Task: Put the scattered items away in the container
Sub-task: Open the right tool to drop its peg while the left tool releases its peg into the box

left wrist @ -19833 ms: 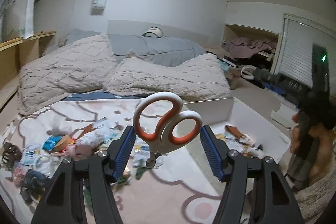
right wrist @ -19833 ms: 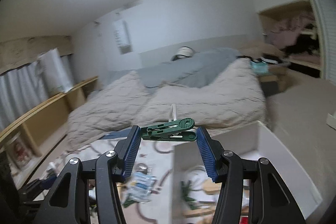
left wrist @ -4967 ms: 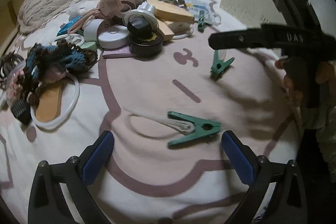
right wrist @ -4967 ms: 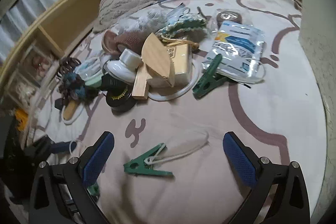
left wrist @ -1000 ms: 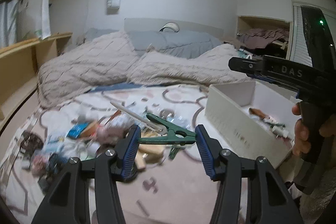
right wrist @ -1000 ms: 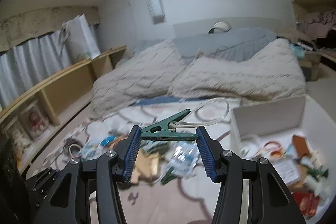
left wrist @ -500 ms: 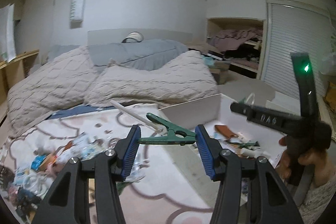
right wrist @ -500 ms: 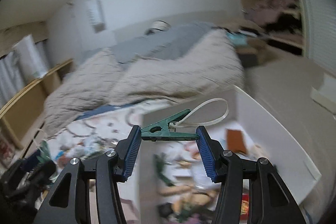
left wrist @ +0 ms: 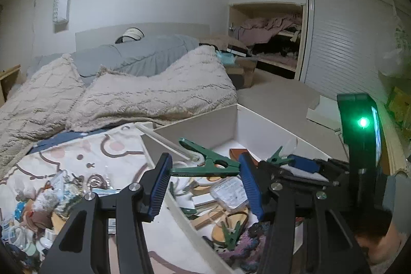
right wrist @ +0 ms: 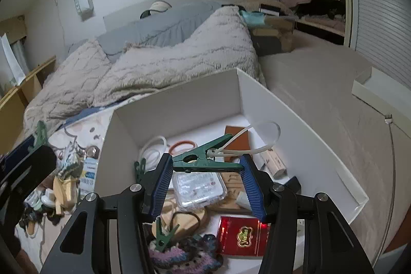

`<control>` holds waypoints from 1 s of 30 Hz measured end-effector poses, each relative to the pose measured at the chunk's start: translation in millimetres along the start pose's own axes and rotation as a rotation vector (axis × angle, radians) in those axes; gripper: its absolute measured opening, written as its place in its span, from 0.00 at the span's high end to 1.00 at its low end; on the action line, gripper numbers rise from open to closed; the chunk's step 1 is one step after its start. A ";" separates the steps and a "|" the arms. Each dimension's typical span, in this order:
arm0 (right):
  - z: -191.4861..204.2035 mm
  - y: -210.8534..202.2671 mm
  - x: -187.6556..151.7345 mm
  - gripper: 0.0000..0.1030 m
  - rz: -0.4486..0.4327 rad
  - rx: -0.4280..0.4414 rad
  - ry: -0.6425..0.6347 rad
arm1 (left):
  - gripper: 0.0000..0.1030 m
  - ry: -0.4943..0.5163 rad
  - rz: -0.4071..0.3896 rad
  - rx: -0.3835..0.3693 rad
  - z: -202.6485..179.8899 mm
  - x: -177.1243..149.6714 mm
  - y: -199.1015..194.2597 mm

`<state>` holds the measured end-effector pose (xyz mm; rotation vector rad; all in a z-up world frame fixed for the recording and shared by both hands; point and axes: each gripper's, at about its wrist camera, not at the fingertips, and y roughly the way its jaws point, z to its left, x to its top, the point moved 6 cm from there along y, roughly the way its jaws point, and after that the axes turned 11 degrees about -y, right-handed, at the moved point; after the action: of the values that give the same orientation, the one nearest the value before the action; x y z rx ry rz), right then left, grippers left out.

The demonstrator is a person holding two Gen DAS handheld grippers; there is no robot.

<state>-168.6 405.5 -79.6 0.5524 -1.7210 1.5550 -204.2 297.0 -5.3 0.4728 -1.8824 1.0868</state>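
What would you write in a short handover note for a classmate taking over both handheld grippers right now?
Left gripper: shut on a green clothespin over the white box.
Right gripper: shut on a green clothespin with a white loop, over the same box.
Done: many items already lie in the box.
Left: release both pins, then clear the pile on the blanket.

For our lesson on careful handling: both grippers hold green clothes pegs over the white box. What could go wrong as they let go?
1. The right gripper holds a green peg whose white loop might snag on the jaws.
2. The left gripper holds its peg near the white box's wall; released there, it may fall outside.
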 end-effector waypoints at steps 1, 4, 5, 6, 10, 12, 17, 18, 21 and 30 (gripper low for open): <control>-1.2 1.5 -1.8 0.47 0.010 -0.006 -0.006 | 0.48 -0.003 0.008 0.001 -1.2 0.1 3.2; -3.9 4.6 -7.9 0.47 0.035 -0.019 -0.026 | 0.48 -0.007 0.029 0.003 -6.9 1.2 13.2; -4.7 5.1 -9.5 0.47 0.041 -0.015 -0.029 | 0.48 -0.011 0.039 0.004 -8.9 2.2 17.0; -5.6 5.6 -10.6 0.47 0.045 -0.012 -0.030 | 0.48 -0.015 0.048 0.003 -9.7 2.8 20.3; -11.7 12.0 -15.1 0.47 0.073 -0.045 -0.037 | 0.48 -0.040 0.104 0.023 -13.0 4.0 36.9; -13.8 16.4 -18.0 0.47 0.092 -0.051 -0.041 | 0.48 -0.041 0.121 0.027 -16.1 3.3 43.0; -20.2 18.2 -21.9 0.34 0.110 -0.064 -0.036 | 0.48 -0.032 0.175 0.047 -21.6 -4.5 59.1; -22.2 15.4 -21.0 0.31 0.100 -0.070 -0.029 | 0.48 -0.033 0.190 0.051 -22.1 -7.1 63.3; -26.7 10.0 -19.0 0.25 0.083 -0.078 -0.024 | 0.48 -0.037 0.225 0.074 -21.6 -12.4 73.5; -39.6 8.3 -20.5 0.25 0.079 -0.072 0.007 | 0.48 -0.002 0.292 0.117 -25.1 -25.3 93.1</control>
<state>-152.4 442.2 -100.9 0.4469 -1.8061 1.5408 -241.0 366.0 -67.0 0.2684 -1.9374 1.3941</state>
